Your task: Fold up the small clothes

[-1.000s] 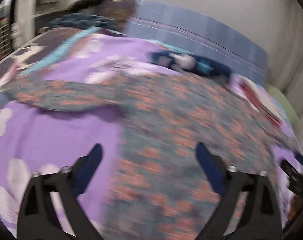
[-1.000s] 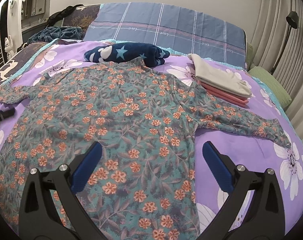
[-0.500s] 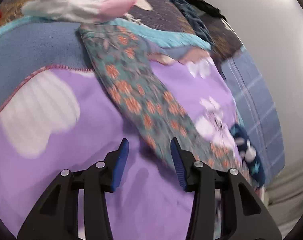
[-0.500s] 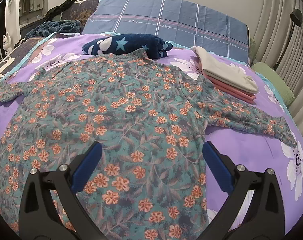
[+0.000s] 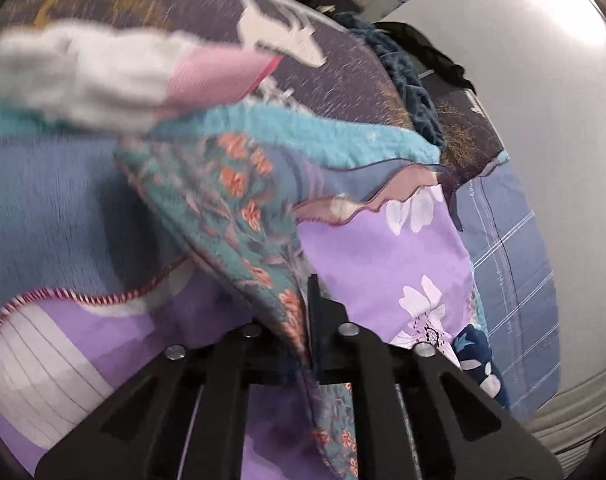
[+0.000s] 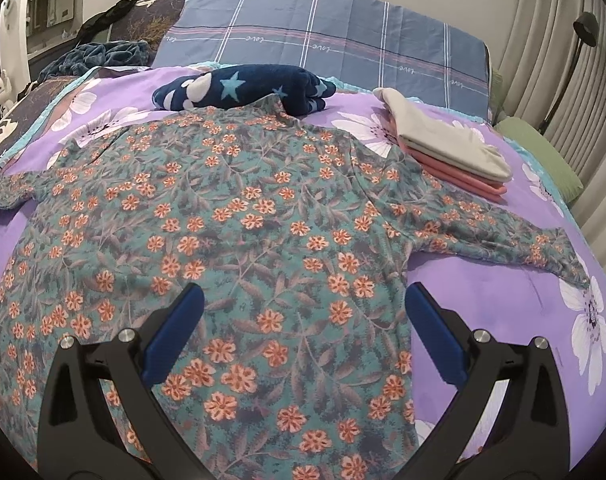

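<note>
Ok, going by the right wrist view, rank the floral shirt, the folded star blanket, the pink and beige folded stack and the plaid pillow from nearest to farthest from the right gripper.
1. floral shirt, directly under the right gripper.
2. pink and beige folded stack, ahead on the right.
3. folded star blanket, ahead, just past the collar.
4. plaid pillow, at the far end of the bed.

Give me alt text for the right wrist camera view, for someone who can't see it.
A teal floral top lies spread flat, sleeves out, on a purple flowered bedspread, with the right gripper above its lower half, jaws open and empty. Behind it sit a folded navy star blanket and a stack of folded beige and pink clothes.
</note>
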Demonstrator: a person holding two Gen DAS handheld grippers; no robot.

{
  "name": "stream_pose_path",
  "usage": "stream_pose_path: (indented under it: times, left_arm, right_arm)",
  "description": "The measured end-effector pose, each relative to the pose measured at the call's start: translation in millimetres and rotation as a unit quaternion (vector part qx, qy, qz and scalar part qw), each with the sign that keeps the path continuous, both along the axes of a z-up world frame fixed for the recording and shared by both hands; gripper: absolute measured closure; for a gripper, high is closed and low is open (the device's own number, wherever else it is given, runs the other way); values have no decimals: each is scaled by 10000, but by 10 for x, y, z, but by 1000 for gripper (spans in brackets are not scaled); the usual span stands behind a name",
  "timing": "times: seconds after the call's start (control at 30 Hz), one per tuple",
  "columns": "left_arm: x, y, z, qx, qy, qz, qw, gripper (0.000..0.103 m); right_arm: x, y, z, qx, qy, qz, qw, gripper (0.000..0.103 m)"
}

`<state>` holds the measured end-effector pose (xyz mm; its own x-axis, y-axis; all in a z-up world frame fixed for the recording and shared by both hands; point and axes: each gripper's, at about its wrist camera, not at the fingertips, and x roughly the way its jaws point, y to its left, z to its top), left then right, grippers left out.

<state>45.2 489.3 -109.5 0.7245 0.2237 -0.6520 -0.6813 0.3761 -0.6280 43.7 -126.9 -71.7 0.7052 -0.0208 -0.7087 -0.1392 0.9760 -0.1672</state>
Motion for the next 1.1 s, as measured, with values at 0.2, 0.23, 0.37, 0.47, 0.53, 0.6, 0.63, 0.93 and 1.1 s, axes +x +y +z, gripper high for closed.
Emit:
stream_pose_path:
  times: [0.2, 0.23, 0.37, 0.47, 0.53, 0.6, 0.63, 0.93, 1.1]
  left_arm:
    - [173, -464, 519, 951, -249, -872, 9913, 97]
    - [244, -603, 603, 1130, -264, -1101, 9871, 97]
    - [619, -1445, 899, 1799, -398, -2350, 9544, 97]
    - [828, -2315, 982, 2103, -547, -3510, 9108, 97]
    - [889, -2810, 949, 2281, -566, -4147, 8791, 97]
    - [906, -3395, 833, 2410, -508, -4880, 8374, 93]
    - [904, -3680, 734, 2479, -381, -5183, 8176, 78]
    - [474, -3773, 428, 3000, 136, -5085, 8070, 30]
    - [509, -3515, 355, 2580, 250, -5005, 8260, 29]
  right_arm:
    - [17, -2, -21, 106, 24, 57, 9999, 2]
    - [23, -6, -26, 130, 30, 58, 9999, 2]
    - [33, -40, -63, 234, 103, 37, 9997, 2]
    - [37, -100, -74, 270, 115, -22, 9996, 2]
    - [48, -145, -71, 275, 109, -81, 9995, 2]
    - [70, -201, -71, 279, 111, -152, 9994, 2]
    - [80, -226, -71, 274, 113, -179, 9994, 2]
    - [212, -411, -55, 666, 301, 10, 9973, 2]
    - [415, -138, 28, 839, 316, 420, 9951, 8]
